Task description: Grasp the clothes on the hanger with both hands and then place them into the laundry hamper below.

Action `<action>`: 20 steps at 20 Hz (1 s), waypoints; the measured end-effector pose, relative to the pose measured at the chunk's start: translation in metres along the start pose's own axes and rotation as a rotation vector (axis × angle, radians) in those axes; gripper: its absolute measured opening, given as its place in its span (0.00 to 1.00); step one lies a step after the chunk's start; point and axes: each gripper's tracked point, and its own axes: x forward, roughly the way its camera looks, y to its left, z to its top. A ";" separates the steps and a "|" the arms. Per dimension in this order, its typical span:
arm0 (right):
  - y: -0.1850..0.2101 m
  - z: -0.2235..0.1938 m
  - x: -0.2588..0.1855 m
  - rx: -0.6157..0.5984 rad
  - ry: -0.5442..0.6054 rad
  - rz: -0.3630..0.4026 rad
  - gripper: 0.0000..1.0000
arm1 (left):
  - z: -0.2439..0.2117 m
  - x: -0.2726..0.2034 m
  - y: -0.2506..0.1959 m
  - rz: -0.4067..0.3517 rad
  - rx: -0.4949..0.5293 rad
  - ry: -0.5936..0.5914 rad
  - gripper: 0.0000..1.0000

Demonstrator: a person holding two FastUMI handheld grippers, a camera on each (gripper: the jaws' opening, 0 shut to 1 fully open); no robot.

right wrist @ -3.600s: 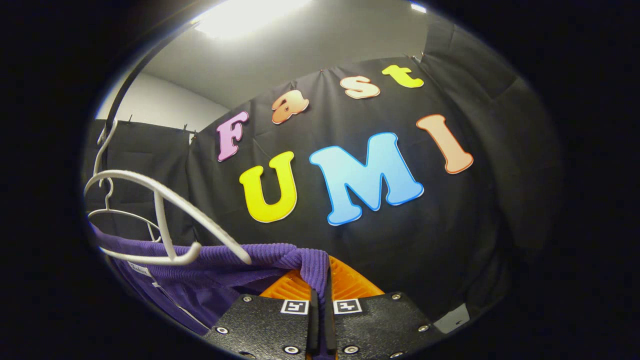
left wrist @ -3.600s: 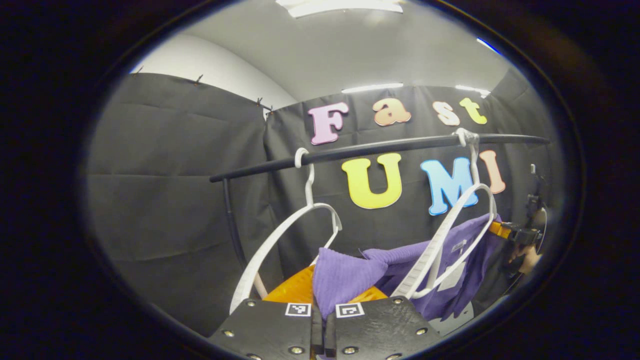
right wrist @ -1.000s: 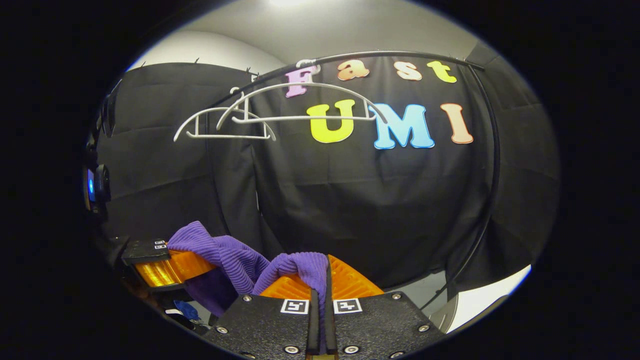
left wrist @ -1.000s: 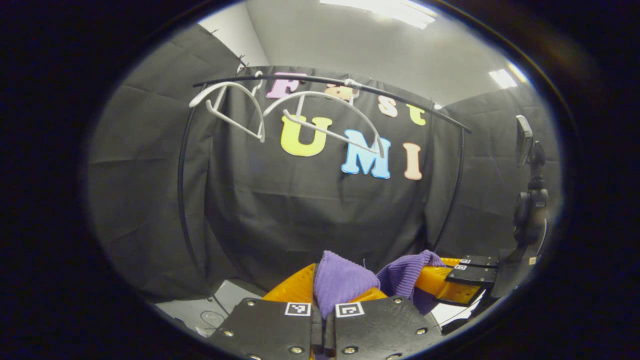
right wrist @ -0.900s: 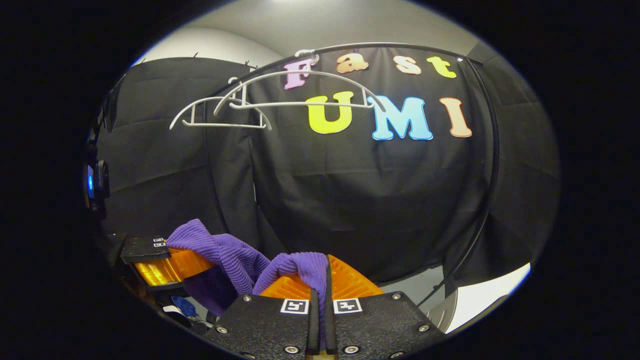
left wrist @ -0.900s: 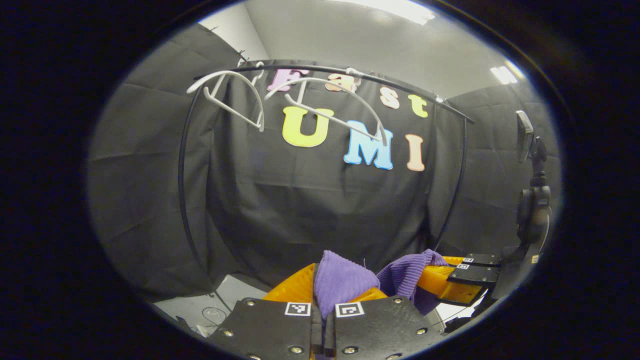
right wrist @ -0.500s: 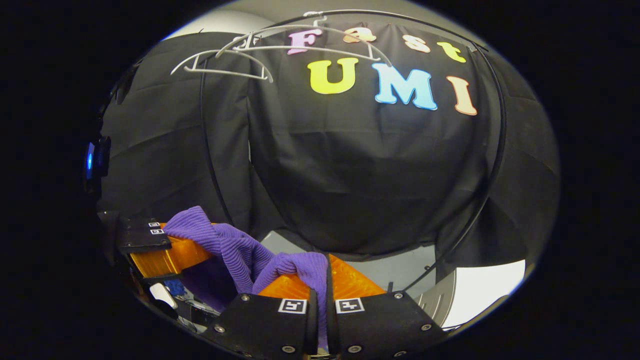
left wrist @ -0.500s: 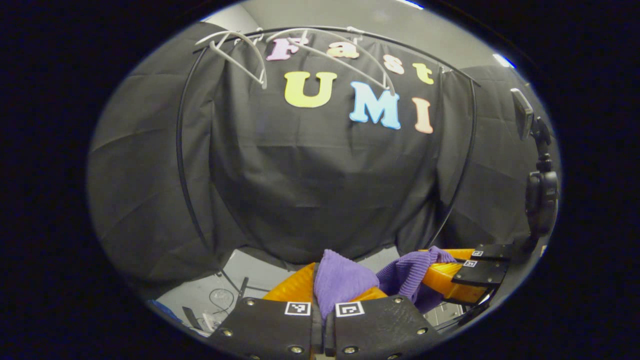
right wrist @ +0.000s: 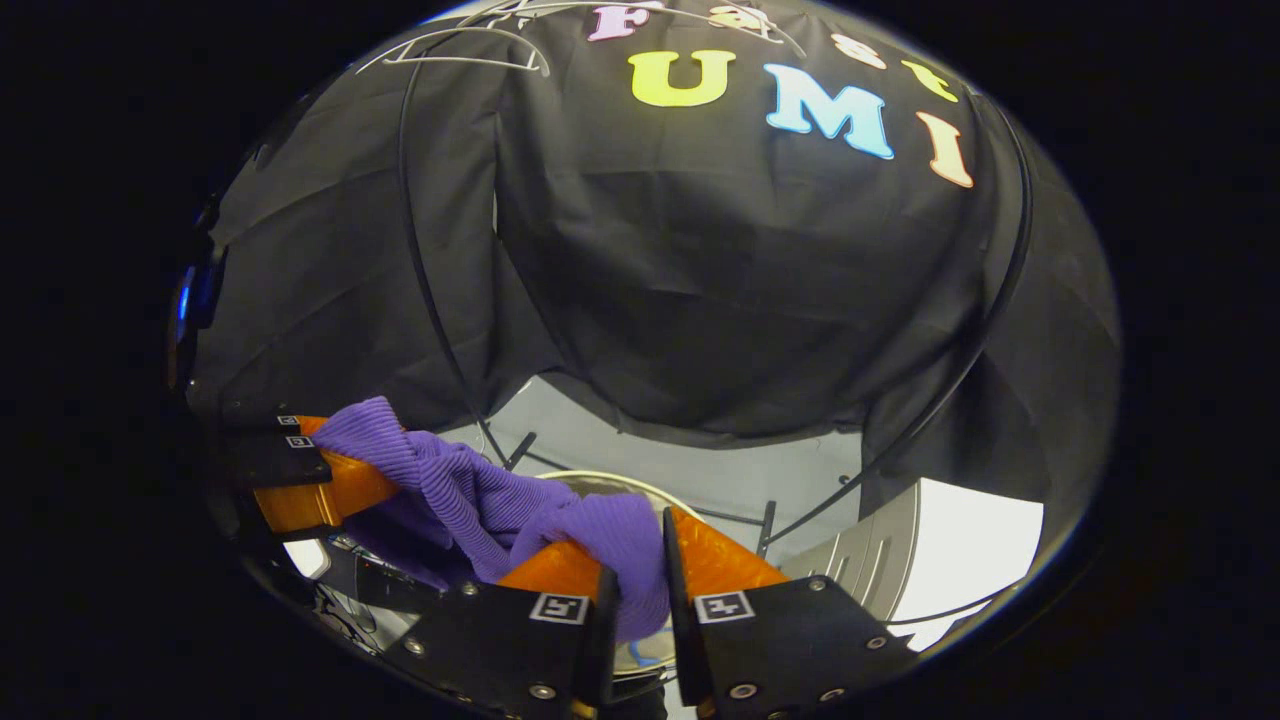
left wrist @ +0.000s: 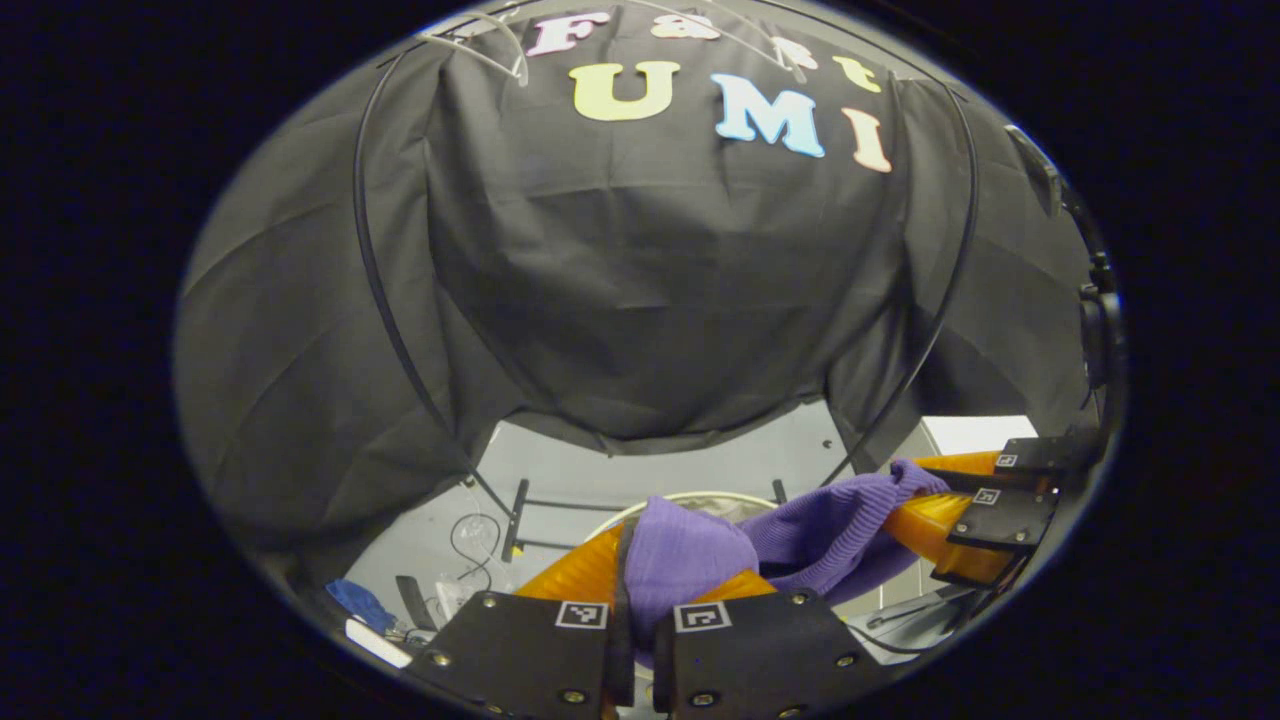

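Note:
A purple ribbed garment [left wrist: 690, 555] hangs stretched between my two grippers, low over the floor. My left gripper [left wrist: 665, 552] is shut on one bunched end of it. The other end runs right to my right gripper [left wrist: 925, 495]. In the right gripper view, my right gripper [right wrist: 630, 545] pinches its fold of the garment [right wrist: 480, 500], which leads left to the left gripper [right wrist: 335, 470]. The pale round rim of the laundry hamper [left wrist: 700, 496] [right wrist: 600, 478] shows just behind and below the cloth. Two bare white hangers [left wrist: 480, 50] [right wrist: 450, 55] stay high on the rail.
The black rack's curved poles [left wrist: 372, 300] [right wrist: 422, 280] stand on each side, with its feet [left wrist: 520, 500] on the grey floor. Cables and a blue item [left wrist: 358, 600] lie at the floor's left. A pale grey box [right wrist: 960, 540] stands at the right. A device on a mount [left wrist: 1095, 330] is at the far right.
Both grippers have gone down with the garment, off the hangers; the rail has slid to the top and the floor and hamper rim have come into view. The right jaws stand slightly wider.

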 end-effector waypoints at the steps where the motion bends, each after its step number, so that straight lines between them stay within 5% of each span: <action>1: -0.001 -0.003 -0.002 0.002 0.002 -0.010 0.37 | 0.000 -0.001 -0.001 0.006 -0.003 0.003 0.14; 2: 0.000 -0.007 -0.003 0.002 0.011 -0.012 0.42 | 0.003 -0.003 0.001 0.011 0.001 -0.003 0.25; 5: 0.004 -0.001 -0.013 0.007 -0.024 -0.022 0.76 | 0.008 -0.007 0.009 0.037 0.023 -0.042 0.93; 9: 0.002 0.030 -0.032 0.019 -0.112 -0.050 0.94 | 0.041 -0.036 0.015 0.051 0.044 -0.131 0.94; 20: -0.029 0.133 -0.143 0.021 -0.448 -0.202 0.95 | 0.190 -0.171 0.037 0.044 0.037 -0.523 0.94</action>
